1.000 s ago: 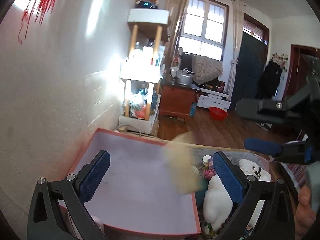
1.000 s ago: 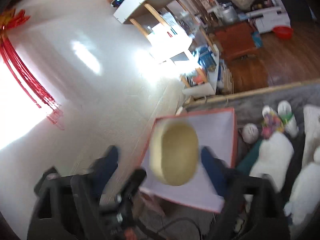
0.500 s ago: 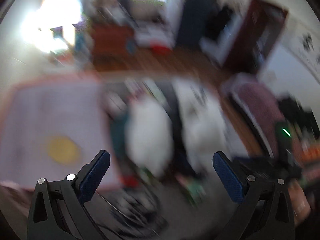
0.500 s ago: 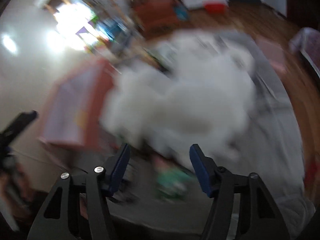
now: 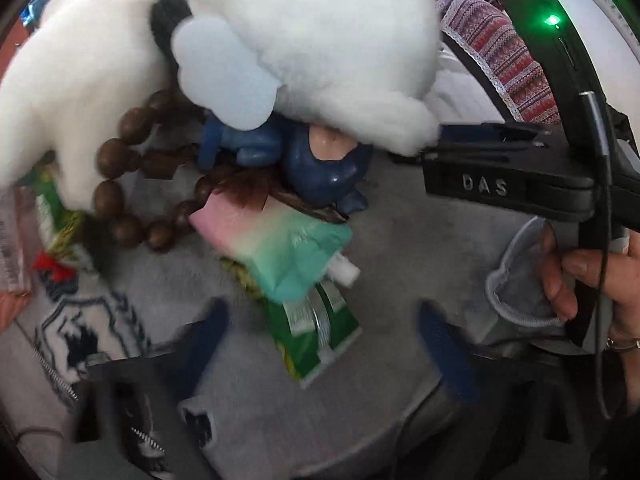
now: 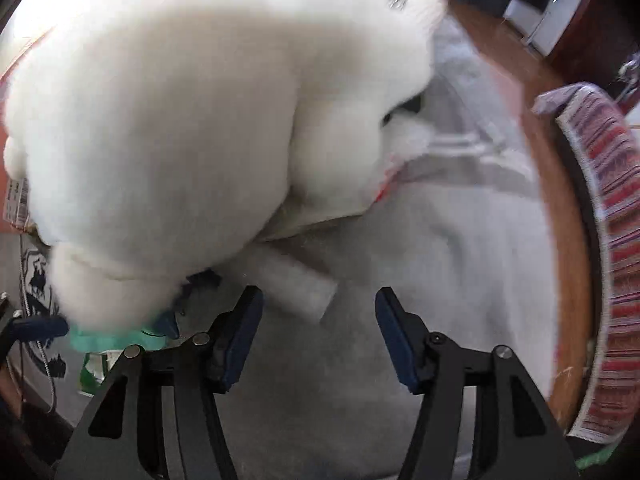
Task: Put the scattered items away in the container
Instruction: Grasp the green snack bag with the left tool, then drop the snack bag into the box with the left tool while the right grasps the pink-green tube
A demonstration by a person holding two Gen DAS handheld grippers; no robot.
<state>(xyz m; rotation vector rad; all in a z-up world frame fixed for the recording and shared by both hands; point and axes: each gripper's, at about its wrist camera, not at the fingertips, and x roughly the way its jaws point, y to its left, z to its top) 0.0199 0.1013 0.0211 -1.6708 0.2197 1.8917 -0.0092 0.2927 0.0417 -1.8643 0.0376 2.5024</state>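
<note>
My left gripper (image 5: 320, 332) is open and empty, low over a grey blanket (image 5: 400, 240), just short of a pink-and-teal pouch (image 5: 280, 248) and a green packet (image 5: 312, 332). Behind them lie a blue figurine (image 5: 324, 168), a string of brown beads (image 5: 120, 160) and a big white plush (image 5: 304, 32). My right gripper (image 6: 318, 328) is open and empty, close to a white cylinder (image 6: 296, 284) under the same white plush (image 6: 192, 120). It also shows from the side in the left wrist view (image 5: 496, 140).
A patterned red-and-purple cloth (image 6: 608, 240) runs along a wooden edge (image 6: 560, 200) at the right. A navy-print white fabric (image 5: 84, 320) lies at lower left. The pouch (image 6: 104, 338) also shows at lower left in the right wrist view.
Both grippers swung away from the pink-lined box at the wall and dropped down close over the pile on the blanket. The yellow round item was let go into the box.
</note>
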